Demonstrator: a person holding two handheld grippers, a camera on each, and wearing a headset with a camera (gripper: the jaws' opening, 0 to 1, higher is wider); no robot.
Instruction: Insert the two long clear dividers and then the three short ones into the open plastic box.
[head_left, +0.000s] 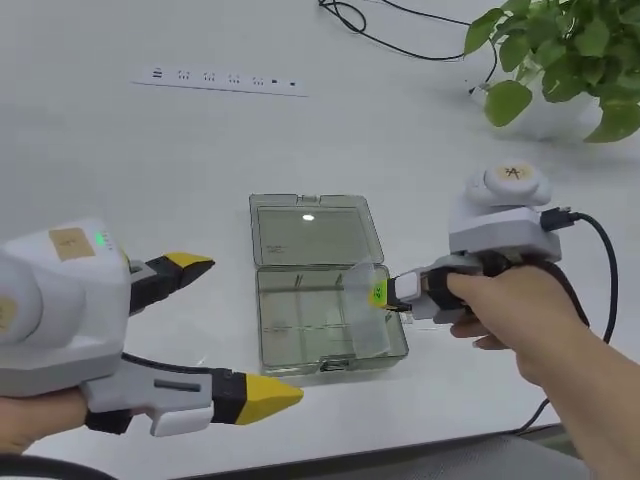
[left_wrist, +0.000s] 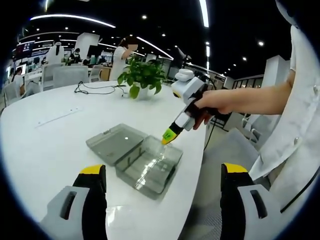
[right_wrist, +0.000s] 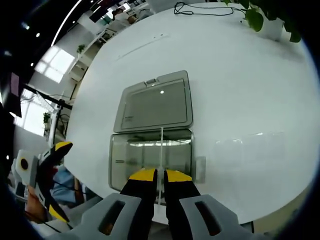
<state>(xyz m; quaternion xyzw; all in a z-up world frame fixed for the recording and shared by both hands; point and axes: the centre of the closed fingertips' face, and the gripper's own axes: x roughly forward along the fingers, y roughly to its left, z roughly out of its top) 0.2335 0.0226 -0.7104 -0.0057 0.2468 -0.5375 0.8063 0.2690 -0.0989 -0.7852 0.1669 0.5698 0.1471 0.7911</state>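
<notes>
The open plastic box (head_left: 262, 330) lies on the white table, its lid (head_left: 312, 230) flat behind the base. My right gripper (head_left: 382, 295) reaches in from the right and is shut on a clear divider (head_left: 366, 315), held upright over the right part of the base. In the right gripper view the divider (right_wrist: 161, 150) shows as a thin line running out from between the jaws across the box (right_wrist: 116, 160). My left gripper (head_left: 245, 330) hovers open at the front left, apart from the box. From its own view the box (left_wrist: 107, 142) and the right gripper (left_wrist: 170, 136) lie ahead.
A white power strip (head_left: 215, 78) lies at the back, with black cables (head_left: 400, 30) and a potted plant (head_left: 570, 50) at the back right. The table's front edge (head_left: 420, 445) runs just behind the grippers. Faint clear pieces (right_wrist: 250, 142) lie beside the box, hard to make out.
</notes>
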